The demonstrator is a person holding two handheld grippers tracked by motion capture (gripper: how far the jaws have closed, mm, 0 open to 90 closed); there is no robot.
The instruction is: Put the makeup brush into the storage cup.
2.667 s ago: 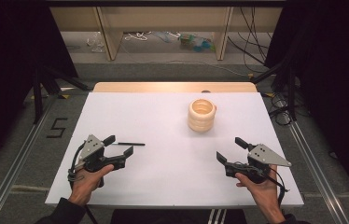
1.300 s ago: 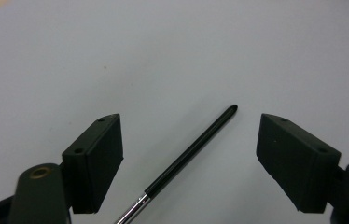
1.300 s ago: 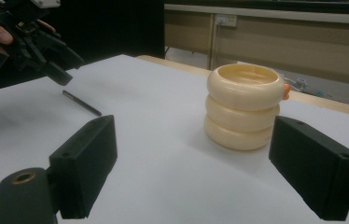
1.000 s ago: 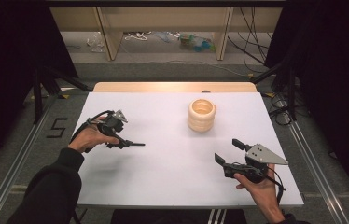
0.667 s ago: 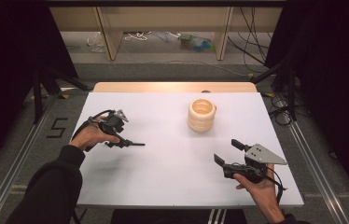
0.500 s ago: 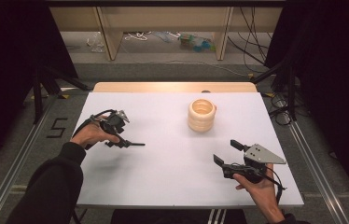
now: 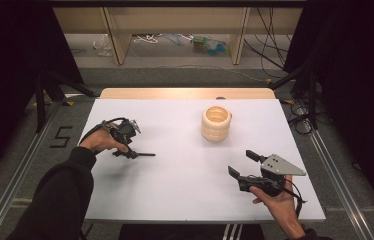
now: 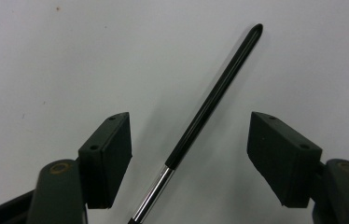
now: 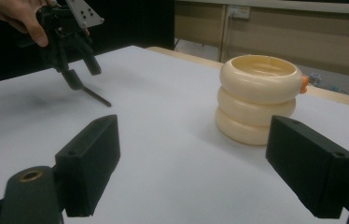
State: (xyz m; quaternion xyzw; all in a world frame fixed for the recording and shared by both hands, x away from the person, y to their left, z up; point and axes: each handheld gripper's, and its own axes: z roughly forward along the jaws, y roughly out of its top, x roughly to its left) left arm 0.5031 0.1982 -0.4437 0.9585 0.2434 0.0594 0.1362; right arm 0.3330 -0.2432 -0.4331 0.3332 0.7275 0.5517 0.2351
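Note:
A thin tool with a black handle and chrome shaft (image 7: 144,154) lies on the white table (image 7: 185,200), left of centre. My left gripper (image 7: 125,145) points down over it. In the left gripper view, the tool (image 8: 219,88) lies slantwise between the jaws of the left gripper (image 8: 189,119). The jaws have just been closing, but the pads stand clear of it on both sides. My right gripper (image 7: 241,163) hovers open and empty near the front right. The right gripper view shows the right gripper (image 9: 193,126), the left gripper (image 9: 83,73) and the tool (image 9: 95,97).
A cream holder of three stacked rings (image 7: 216,123) stands upright at the back centre of the table and is also in the right gripper view, the holder (image 9: 259,98). A wooden strip (image 7: 185,93) borders the far edge. Metal rails (image 7: 20,165) run along both sides on the floor.
The left hand has left the front of the table, turned its gripper downward over the tool, and sunk slightly toward it. The right gripper has stayed put.

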